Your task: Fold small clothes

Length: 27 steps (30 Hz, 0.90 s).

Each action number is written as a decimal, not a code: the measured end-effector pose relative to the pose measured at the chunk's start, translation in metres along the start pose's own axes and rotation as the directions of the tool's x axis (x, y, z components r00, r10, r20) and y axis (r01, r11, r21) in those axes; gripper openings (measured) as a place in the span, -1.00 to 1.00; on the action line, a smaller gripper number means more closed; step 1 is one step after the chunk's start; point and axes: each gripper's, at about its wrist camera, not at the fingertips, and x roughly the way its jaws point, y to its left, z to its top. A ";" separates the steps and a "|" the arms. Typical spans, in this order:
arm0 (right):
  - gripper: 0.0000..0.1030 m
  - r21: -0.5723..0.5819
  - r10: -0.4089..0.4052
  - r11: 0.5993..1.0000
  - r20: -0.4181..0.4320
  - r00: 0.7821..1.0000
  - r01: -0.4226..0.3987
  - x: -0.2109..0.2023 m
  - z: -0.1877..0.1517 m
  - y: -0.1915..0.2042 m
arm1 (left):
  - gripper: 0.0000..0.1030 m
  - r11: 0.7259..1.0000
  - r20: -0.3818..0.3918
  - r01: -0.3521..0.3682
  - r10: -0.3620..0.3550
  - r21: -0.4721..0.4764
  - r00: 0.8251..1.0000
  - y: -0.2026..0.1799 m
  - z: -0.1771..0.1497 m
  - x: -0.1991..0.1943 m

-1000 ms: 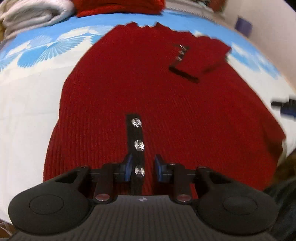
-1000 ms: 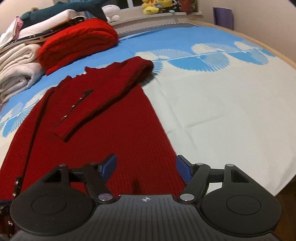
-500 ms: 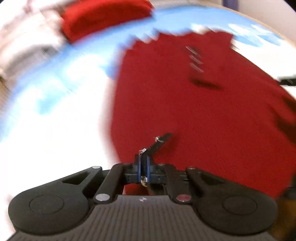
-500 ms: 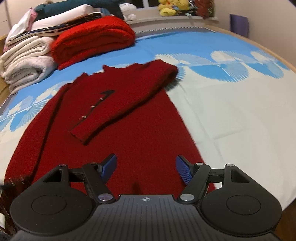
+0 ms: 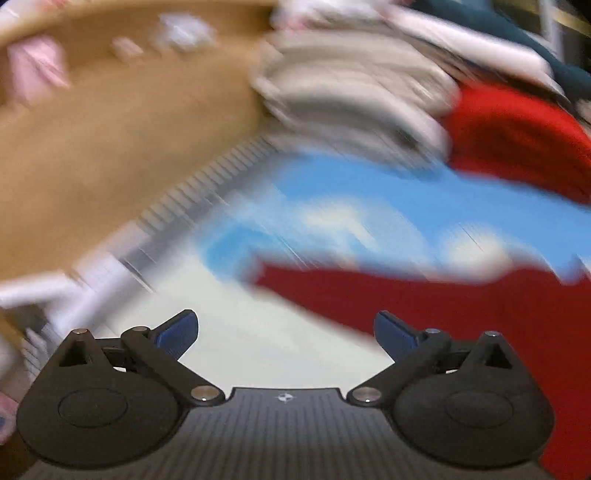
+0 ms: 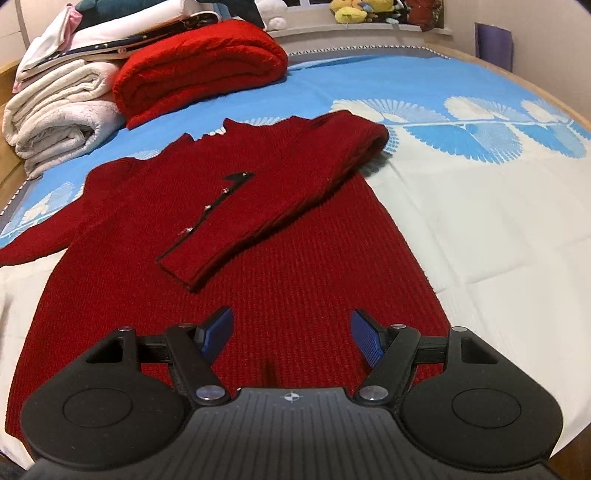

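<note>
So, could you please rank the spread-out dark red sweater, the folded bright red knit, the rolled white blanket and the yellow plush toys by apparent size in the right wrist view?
1. Dark red sweater, by far.
2. Folded bright red knit.
3. Rolled white blanket, close to the knit; partly cropped, so unsure.
4. Yellow plush toys, farthest away, so the true size is uncertain.

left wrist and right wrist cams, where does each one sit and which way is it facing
Left wrist: on the left tongs, jaws open, blurred; faces the dark red sweater's edge, the folded pile and a wooden board.
Right wrist: on the right tongs, jaws open, low over the sweater's hem, looking along the bed toward the folded red knit.
Shared: the sweater, blue-and-white sheet, folded pile.
</note>
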 end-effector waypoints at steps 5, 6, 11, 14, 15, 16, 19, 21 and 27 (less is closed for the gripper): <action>0.40 0.021 -0.088 0.996 0.021 0.996 0.088 0.002 0.002 -0.022 | 0.98 0.966 -0.301 0.259 -0.239 0.028 0.923 -0.055 -0.122 -0.002; 0.40 0.039 -0.109 0.993 0.018 0.994 0.108 0.004 0.002 -0.031 | 0.98 0.954 -0.353 0.296 -0.266 0.035 0.897 -0.062 -0.136 -0.001; 0.42 0.024 -0.117 0.993 -0.018 0.993 0.118 0.013 -0.009 -0.056 | 1.00 0.935 -0.348 0.323 -0.257 0.146 0.902 -0.085 -0.190 -0.022; 0.46 -0.094 -0.245 0.967 -0.090 0.965 0.237 0.030 -0.023 -0.054 | 1.00 0.931 -0.371 0.353 -0.297 0.092 0.880 -0.079 -0.194 -0.024; 0.50 -0.122 -0.282 0.955 -0.089 0.955 0.270 0.032 -0.027 -0.054 | 0.99 0.926 -0.374 0.366 -0.308 0.093 0.875 -0.077 -0.194 -0.025; 0.58 -0.125 -0.284 0.954 -0.077 0.956 0.273 0.032 -0.028 -0.058 | 0.93 0.922 -0.370 0.375 -0.316 0.100 0.874 -0.076 -0.197 -0.028; 0.13 -0.028 -0.195 0.981 -0.116 0.974 0.193 0.033 -0.033 -0.077 | -0.17 0.898 -0.329 0.425 -0.370 0.114 0.869 -0.075 -0.201 -0.049; -0.66 0.011 -0.063 0.998 -0.112 0.992 0.065 0.024 -0.035 -0.084 | -0.78 0.888 -0.306 0.449 -0.404 0.093 0.862 -0.071 -0.203 -0.060; -0.67 0.135 0.047 0.990 -0.018 0.999 -0.044 -0.023 -0.043 -0.112 | -0.78 0.892 -0.300 0.448 -0.410 0.067 0.861 -0.049 -0.216 -0.092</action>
